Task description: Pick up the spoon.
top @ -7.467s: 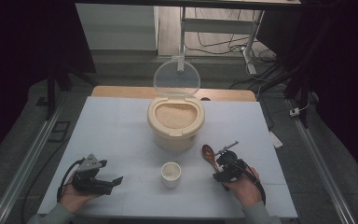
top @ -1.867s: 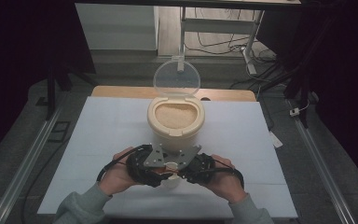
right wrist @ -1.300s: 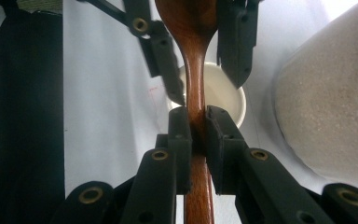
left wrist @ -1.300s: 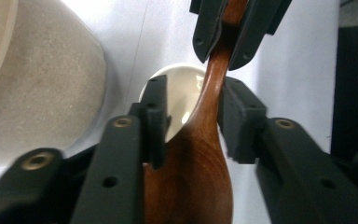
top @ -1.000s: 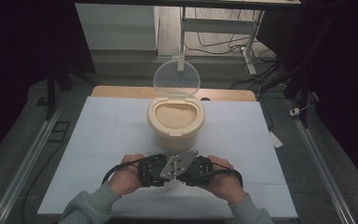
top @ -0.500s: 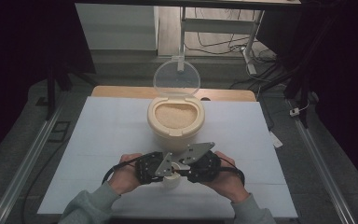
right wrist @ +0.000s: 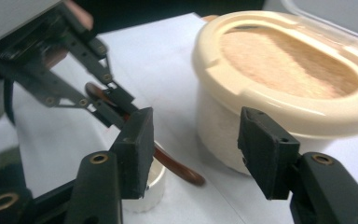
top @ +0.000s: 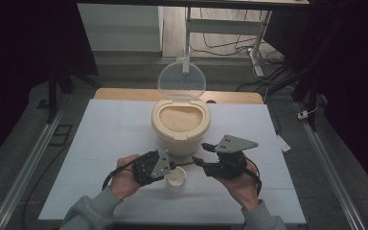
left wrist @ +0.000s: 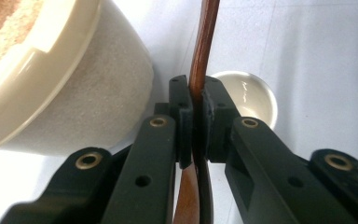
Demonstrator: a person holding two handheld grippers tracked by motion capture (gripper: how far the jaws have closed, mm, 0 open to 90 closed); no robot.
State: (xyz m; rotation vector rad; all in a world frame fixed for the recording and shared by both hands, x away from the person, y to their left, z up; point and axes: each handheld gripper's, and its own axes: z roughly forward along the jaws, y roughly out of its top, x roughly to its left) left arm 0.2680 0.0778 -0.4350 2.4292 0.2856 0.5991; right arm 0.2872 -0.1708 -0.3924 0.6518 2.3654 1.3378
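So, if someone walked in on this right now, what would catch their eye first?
Probably the wooden spoon clamped in the left gripper just above the small white cup near the table's front. Right behind stands the cream container of tan grain, clear lid upright, while the right gripper has just been opening, jaws empty.

Tub (top: 180, 125) stands mid-table, open lid (top: 181, 80) upright behind it; blocks straight-ahead travel. Cup (top: 176, 179) sits just in front of the tub, narrow gap between. Spoon (right wrist: 168, 161) bridges that gap above the cup. Table (top: 96, 143) open left and right of the tub.
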